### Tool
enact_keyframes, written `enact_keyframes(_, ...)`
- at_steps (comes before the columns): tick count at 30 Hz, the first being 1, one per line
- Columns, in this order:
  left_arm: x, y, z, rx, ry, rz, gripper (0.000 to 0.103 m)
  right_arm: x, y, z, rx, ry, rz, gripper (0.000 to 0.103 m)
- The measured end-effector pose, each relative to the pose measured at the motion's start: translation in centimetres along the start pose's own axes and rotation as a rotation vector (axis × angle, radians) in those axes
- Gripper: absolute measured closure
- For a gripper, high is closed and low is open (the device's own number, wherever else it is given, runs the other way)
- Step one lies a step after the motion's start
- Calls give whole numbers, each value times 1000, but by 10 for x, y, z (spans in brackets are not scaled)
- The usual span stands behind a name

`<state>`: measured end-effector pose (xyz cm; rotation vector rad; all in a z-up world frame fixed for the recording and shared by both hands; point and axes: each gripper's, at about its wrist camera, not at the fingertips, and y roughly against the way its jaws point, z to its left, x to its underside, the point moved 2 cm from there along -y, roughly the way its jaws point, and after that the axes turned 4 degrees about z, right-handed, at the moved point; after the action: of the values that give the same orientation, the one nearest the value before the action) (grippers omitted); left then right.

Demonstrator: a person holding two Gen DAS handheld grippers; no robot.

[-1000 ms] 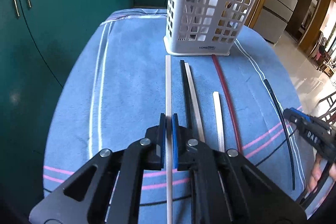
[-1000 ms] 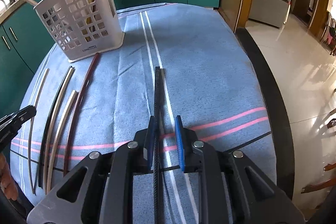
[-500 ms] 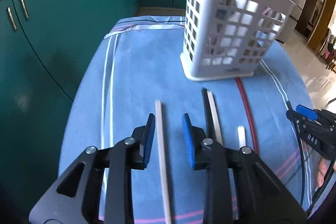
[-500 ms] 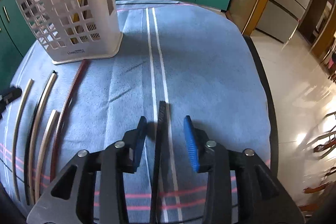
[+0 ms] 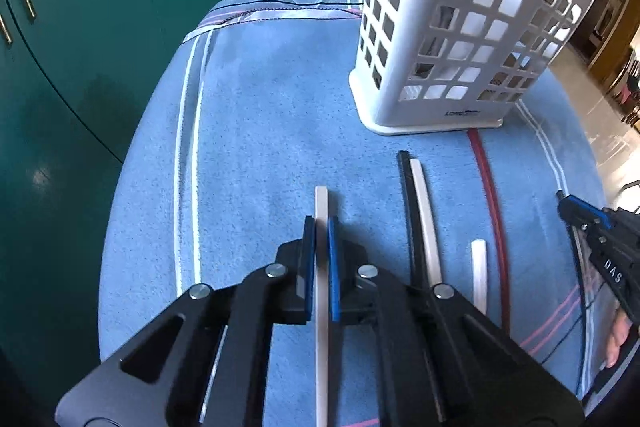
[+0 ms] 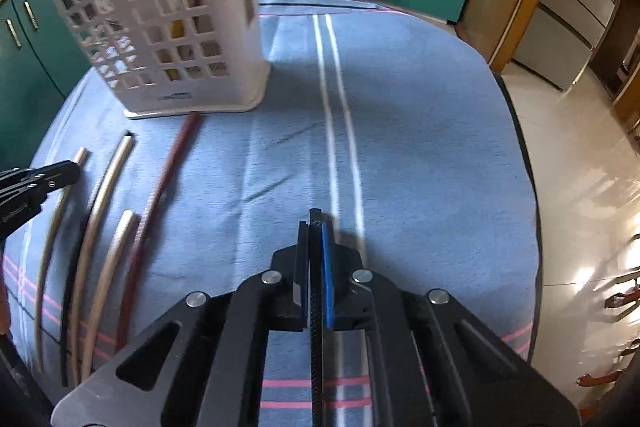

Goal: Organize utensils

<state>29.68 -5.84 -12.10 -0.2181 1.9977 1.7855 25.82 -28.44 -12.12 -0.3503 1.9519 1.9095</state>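
left gripper point(image 5: 321, 227) clamping white chopstick point(image 5: 321, 203), right gripper point(image 6: 315, 233) clamping black chopstick point(image 6: 315, 219)

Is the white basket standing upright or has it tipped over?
Upright: the white basket sits flat on its base on the blue cloth, its open top facing up.

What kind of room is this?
Probably a home kitchen: teal cabinets with metal handles line the walls, a white utensil basket stands on a table under a blue cloth, and chopsticks lie beside it.
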Motion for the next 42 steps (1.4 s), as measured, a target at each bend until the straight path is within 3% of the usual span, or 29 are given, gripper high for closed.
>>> enact_keyframes(6, 1, 53, 2, 31, 12, -119, 97, -2, 60, 5, -42, 4, -127, 96)
enact_keyframes(13, -4, 160, -9, 75, 0, -358, 97, -4, 162, 5, -90, 10, -347, 96)
enact_keyframes(19, -13, 228, -15, 107, -6, -515, 97, -9, 226, 3, -117, 27, -494, 96)
enact_keyframes(28, -55, 302, -31, 165, 2, -710, 97, -64, 292, 21, -124, 78, -702, 96)
enact_keyframes(34, -94, 320, -29, 135, 80, -768, 97, -103, 312, 34, -94, 87, -807, 96)
enact_keyframes(38, -116, 312, -21, 126, 158, -800, 97, -116, 318, 48, -79, 99, -939, 96)
enact_keyframes(42, -131, 292, -27, 94, 168, -802, 97, -132, 298, 54, -65, 99, -937, 96)
